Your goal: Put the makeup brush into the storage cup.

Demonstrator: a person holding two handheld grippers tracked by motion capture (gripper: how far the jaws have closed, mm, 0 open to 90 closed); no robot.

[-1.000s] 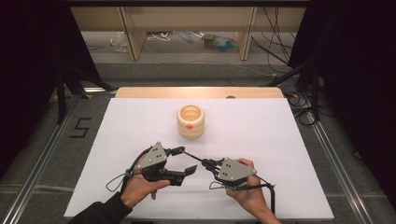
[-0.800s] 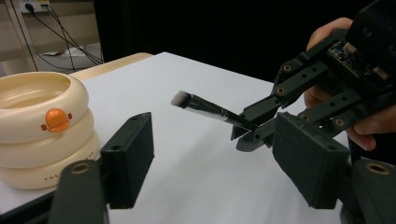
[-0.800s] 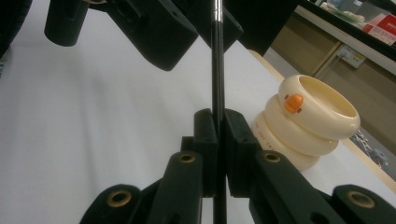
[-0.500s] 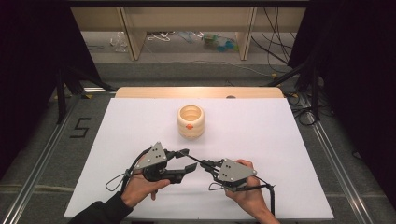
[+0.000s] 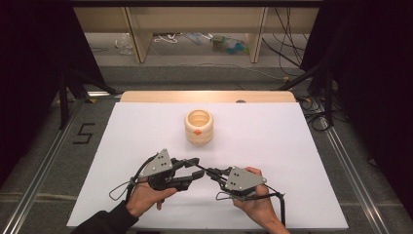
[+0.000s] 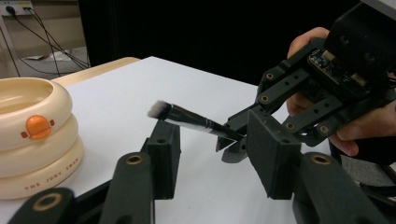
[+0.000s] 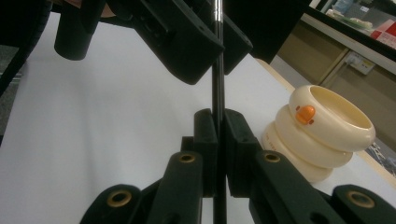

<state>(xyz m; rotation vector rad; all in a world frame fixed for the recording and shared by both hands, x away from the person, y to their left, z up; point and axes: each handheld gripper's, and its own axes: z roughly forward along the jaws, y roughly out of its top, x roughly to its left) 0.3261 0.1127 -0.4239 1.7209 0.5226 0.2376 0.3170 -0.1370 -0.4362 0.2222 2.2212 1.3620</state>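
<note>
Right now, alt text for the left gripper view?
The right hand-held gripper pinches the handle of a thin black makeup brush, its white-tipped bristles over the left hand-held gripper's part-closed jaws. A cream ringed ceramic holder stands left on the white table.

- Makeup brush (image 6: 196,120): black handle, silver ferrule, white-tipped dark bristles.
- Ringed holder (image 6: 32,135): cream, orange duck-bill mark, brown lettering.
- Table cover (image 5: 272,146): plain white.
- Grippers' jaws: black.
</note>
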